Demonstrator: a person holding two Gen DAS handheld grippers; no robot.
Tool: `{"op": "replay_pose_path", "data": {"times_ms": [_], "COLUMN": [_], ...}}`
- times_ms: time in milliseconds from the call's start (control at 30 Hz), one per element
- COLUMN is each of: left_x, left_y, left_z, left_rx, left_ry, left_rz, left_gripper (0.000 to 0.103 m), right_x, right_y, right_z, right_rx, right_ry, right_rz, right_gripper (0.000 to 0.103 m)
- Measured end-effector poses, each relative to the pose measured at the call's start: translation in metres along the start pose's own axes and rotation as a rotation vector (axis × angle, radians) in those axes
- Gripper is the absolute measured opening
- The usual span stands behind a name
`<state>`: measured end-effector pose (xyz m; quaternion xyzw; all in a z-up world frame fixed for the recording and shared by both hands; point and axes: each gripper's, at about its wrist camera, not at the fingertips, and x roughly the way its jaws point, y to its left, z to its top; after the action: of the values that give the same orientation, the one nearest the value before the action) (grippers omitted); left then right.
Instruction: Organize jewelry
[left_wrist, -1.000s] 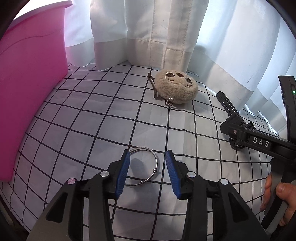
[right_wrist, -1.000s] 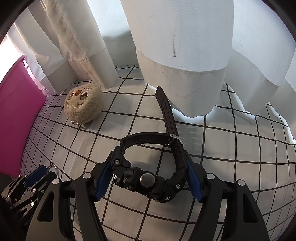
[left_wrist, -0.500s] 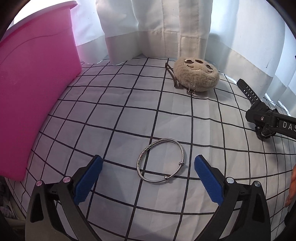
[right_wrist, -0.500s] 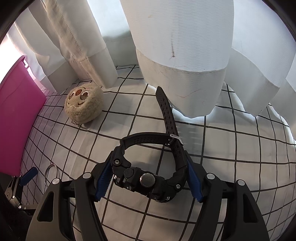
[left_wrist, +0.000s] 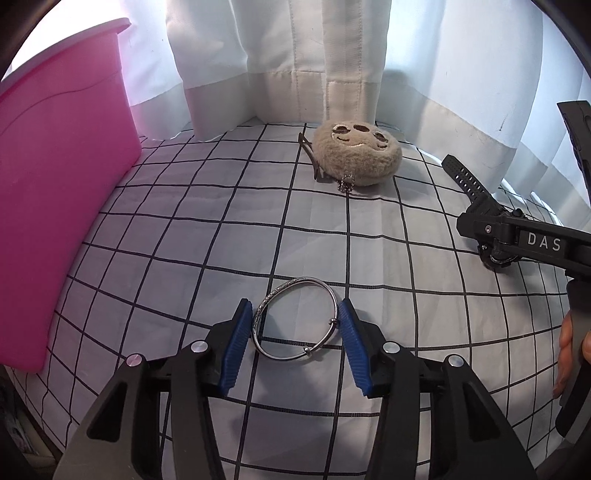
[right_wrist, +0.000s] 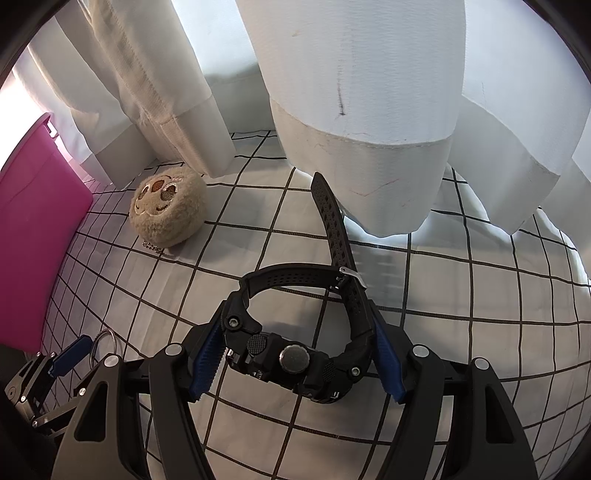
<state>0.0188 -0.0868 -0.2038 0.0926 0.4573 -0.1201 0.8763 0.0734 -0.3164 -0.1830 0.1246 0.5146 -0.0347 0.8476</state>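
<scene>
Narrower than half a second ago, left claw (left_wrist: 293, 325) is closing around the bangle (left_wrist: 295, 320), pads touching.

Silver bangle (left_wrist: 295, 323), black watch (right_wrist: 295, 325), pink bin (left_wrist: 55, 184), white black-gridded cloth (left_wrist: 184, 240).

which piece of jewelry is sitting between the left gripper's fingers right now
The silver bangle, lying flat between the closing left gripper; the black watch sits in the right gripper.
</scene>
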Motion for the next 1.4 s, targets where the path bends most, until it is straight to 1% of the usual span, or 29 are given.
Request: {"op": "replay_pose_path", "data": {"times_ms": [300,500,800,933,1133,1300,1400], "left_x": [-0.020,-0.038,-0.068,-0.088,-0.125,-0.157,-0.174], "left_y": [-0.004,0.001,0.019,0.029,0.054,0.087,0.112], "left_z": [0.006,0.016,0.035,0.041,0.059,0.079,0.093], "left_rx": [0.017,0.017,-0.006,0.001,-0.017,-0.051,-0.079], "left_ry": [-0.055,-0.093,-0.151,-0.188,-0.246,-0.313,-0.348], "left_rz": [-0.009,-0.011,-0.023,-0.017,-0.022,-0.018,-0.002], "left_gripper": [0.047,0.047,0.047,0.047,0.047,0.047,0.047], "right_x": [-0.010,-0.032,-0.066,-0.084,-0.118,-0.144,-0.156], "right_y": [0.002,0.010,0.029,0.045,0.075,0.117,0.151], "right_z": [-0.003,-0.008,-0.010,-0.009,-0.002,0.012,0.026], "right_rx": [-0.010,-0.022,-0.027,-0.042,-0.065,-0.118,-0.165], "right_ry": [-0.023,-0.058,-0.097,-0.124,-0.170,-0.220,-0.250], "right_rz": [0.005,0.022,0.041,0.055,0.096,0.135,0.169], "right_gripper": [0.067,0.067,0.068,0.067,0.067,0.067,0.067]}}
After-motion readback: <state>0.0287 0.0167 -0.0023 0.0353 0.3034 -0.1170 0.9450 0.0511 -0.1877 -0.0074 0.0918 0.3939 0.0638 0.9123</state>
